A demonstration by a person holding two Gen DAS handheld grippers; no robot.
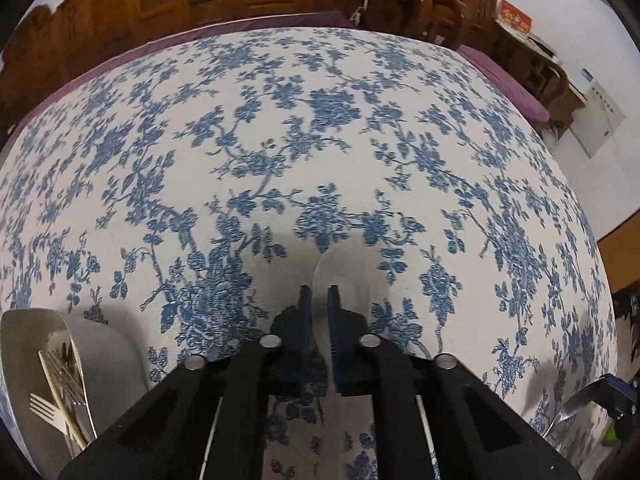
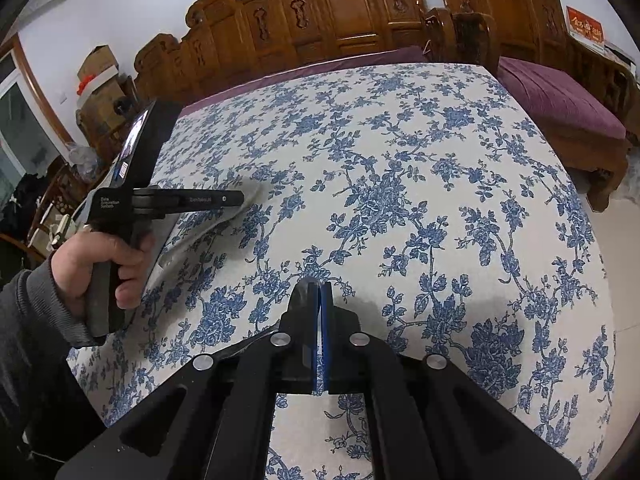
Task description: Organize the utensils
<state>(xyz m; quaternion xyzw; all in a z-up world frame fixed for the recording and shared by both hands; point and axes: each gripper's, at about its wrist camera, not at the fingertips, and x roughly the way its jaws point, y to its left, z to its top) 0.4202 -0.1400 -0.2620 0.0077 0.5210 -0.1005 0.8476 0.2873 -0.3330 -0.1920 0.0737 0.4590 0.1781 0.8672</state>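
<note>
In the left wrist view my left gripper (image 1: 319, 290) is shut on a pale translucent spoon (image 1: 352, 276), whose bowl sticks out past the fingertips just above the blue-flowered tablecloth (image 1: 280, 140). A steel holder (image 1: 36, 344) at the lower left holds forks and chopsticks (image 1: 60, 396). At the lower right, my right gripper holds a metal spoon (image 1: 576, 408). In the right wrist view my right gripper (image 2: 318, 284) is shut on that thin metal handle, which runs down-left behind the fingers. The left gripper (image 2: 236, 199) shows at the left, held by a hand.
Carved wooden benches with purple cushions (image 2: 560, 96) stand along the table's far and right sides. Cardboard boxes (image 2: 100, 76) are stacked at the far left. The person's grey-sleeved arm (image 2: 36, 312) is at the left.
</note>
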